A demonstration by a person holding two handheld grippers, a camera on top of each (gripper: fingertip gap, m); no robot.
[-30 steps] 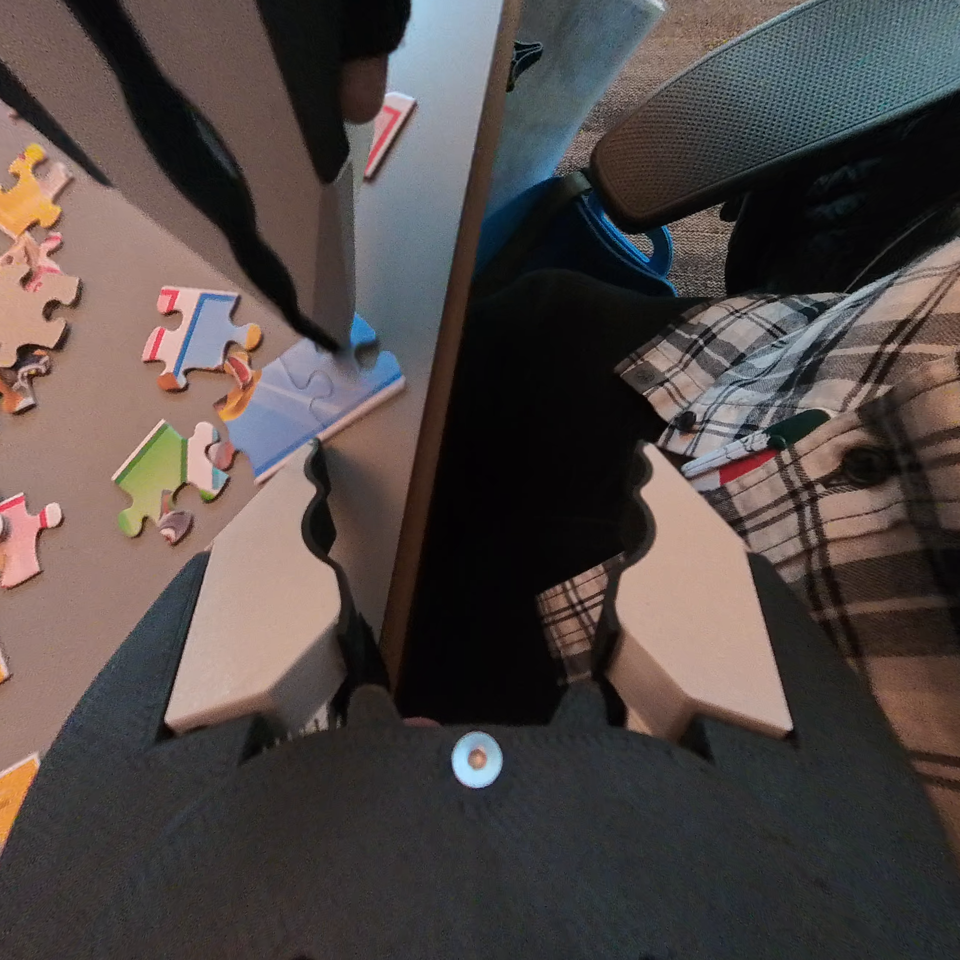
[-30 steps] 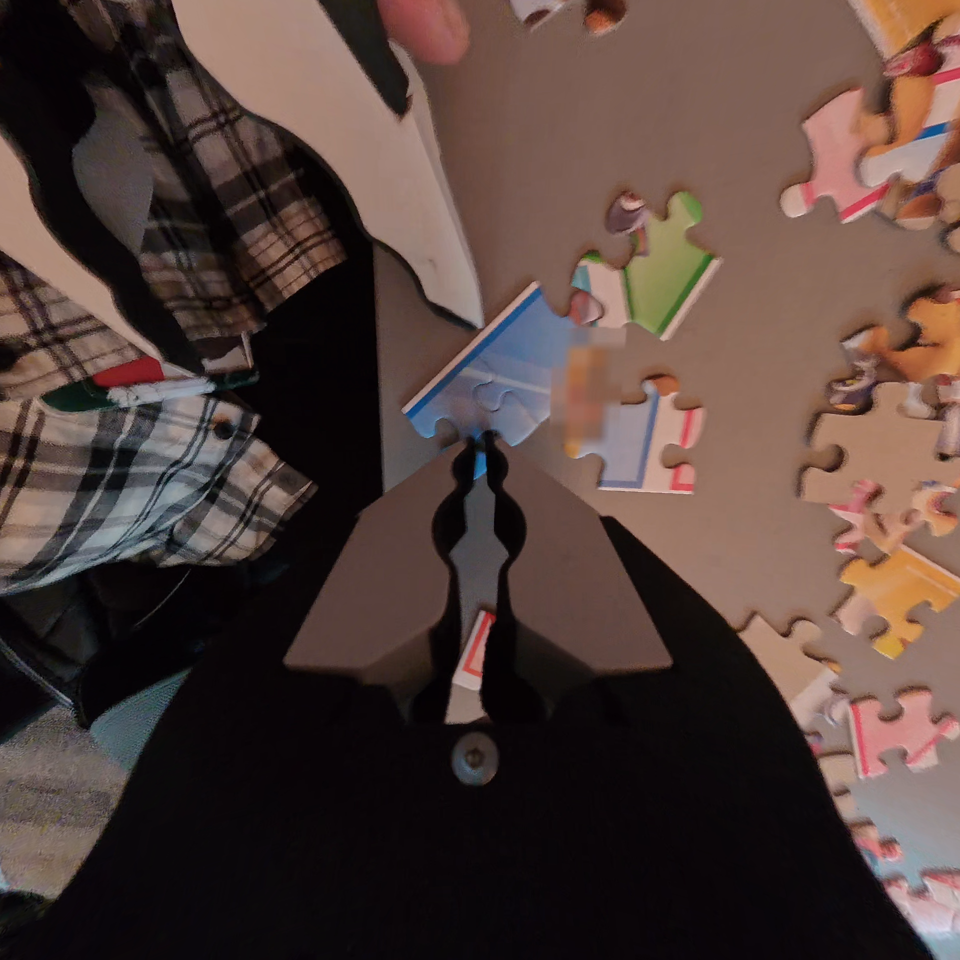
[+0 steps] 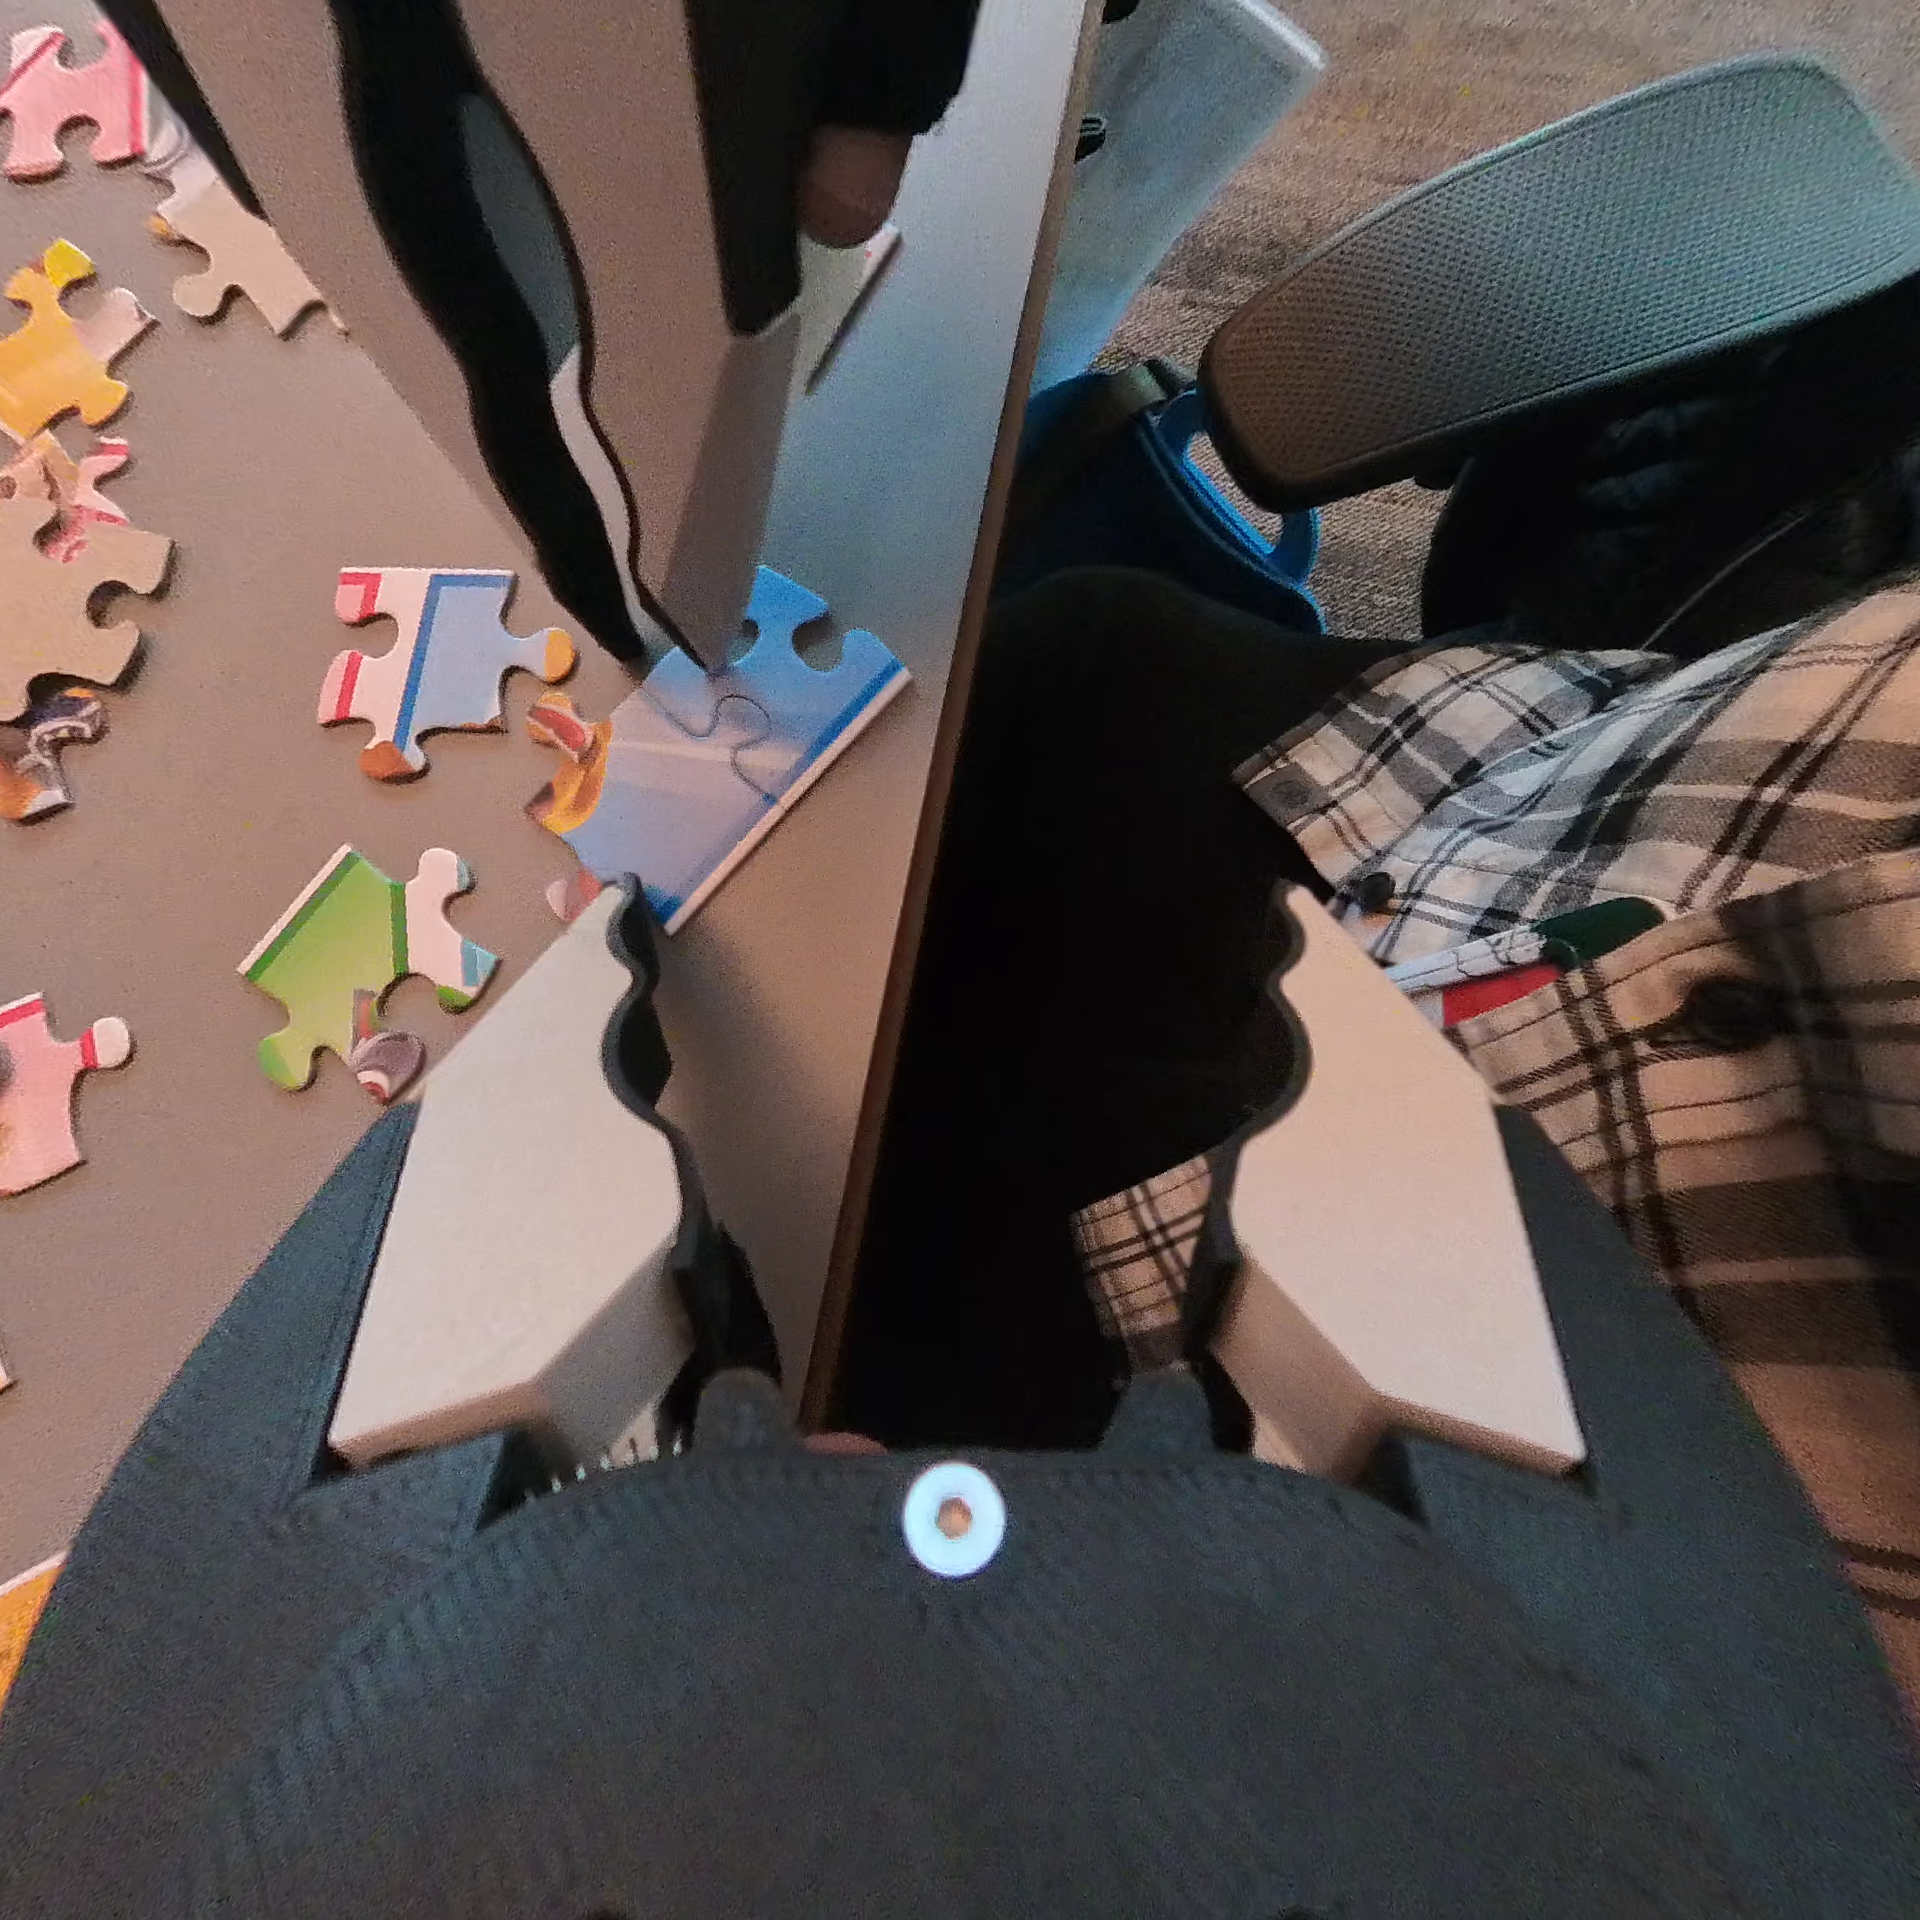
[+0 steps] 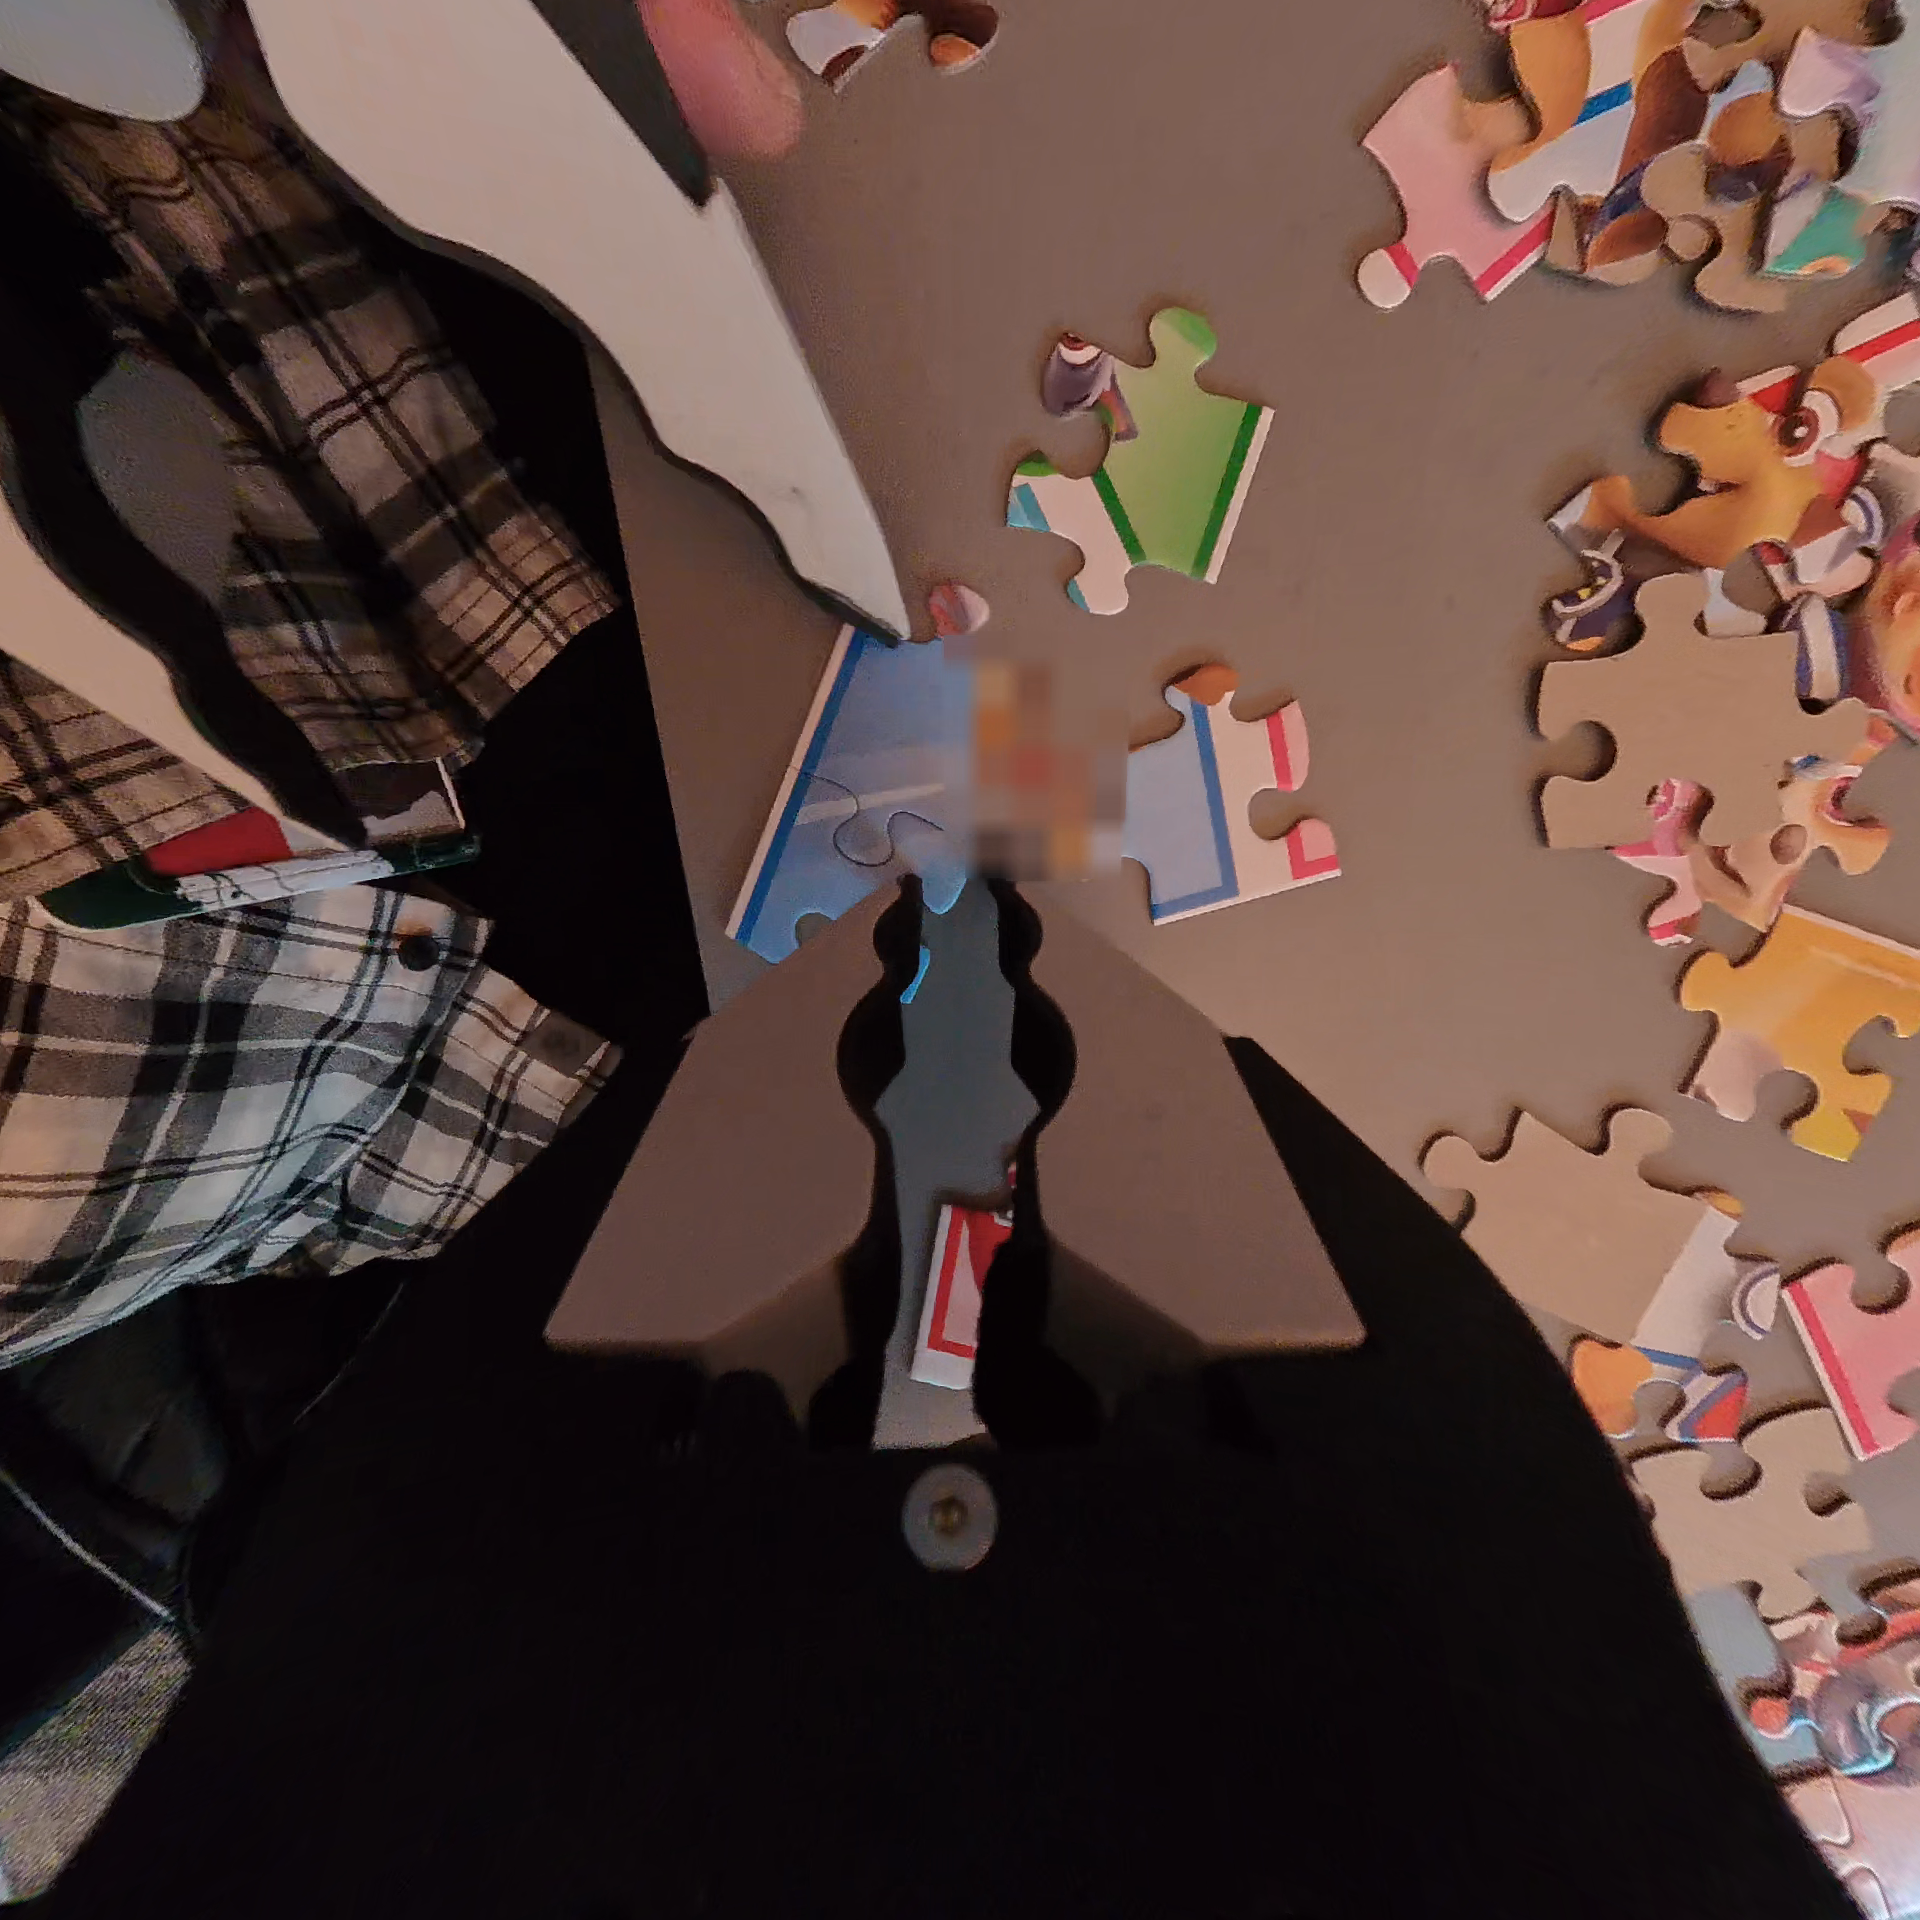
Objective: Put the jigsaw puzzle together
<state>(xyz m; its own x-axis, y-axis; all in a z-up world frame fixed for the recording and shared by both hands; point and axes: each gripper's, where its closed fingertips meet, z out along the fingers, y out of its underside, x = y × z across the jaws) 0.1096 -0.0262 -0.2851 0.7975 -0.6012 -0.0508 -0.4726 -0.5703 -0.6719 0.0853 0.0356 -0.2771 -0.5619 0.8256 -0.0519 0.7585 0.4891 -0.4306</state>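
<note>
Right gripper (image 4: pixel 948 894): jaws drawn narrow, only a thin gap between them; the tips press down on the near edge of the joined blue pieces; I cannot tell whether anything is pinched between them.
Left gripper (image 3: pixel 956 904): jaws spread wide and holding nothing; one finger (image 3: pixel 540 1122) hangs over the worktop, the other over the person's lap; in the right wrist view that first finger's tip sits at the far corner of the blue pieces.
Joined blue pieces (image 4: pixel 862 790): two or more sky-blue pieces with a white and blue border, locked together and lying flat close to the worktop's front edge, between the two grippers.
Blue-and-red-bordered piece (image 4: pixel 1226 810): loose, just beside the blue pieces, on their inner side.
Green piece (image 4: pixel 1153 468): loose, near the blue pieces, farther into the worktop.
Red-and-white piece (image 4: pixel 961 1299): lies on the worktop under the right gripper, seen through the gap in its jaws.
Other pieces (image 4: pixel 1704 727): scattered farther in, some face up and colourful, some showing plain grey backs, several already joined in clumps.
Worktop (image 3: pixel 208 831): grey surface with a pale wooden edge.
Person's plaid shirt (image 3: pixel 1610 790): checked in black, white and brown, beyond the worktop's edge.
Chair armrest (image 3: pixel 1558 281): dark mesh-textured pad, above the shirt in the left wrist view.
</note>
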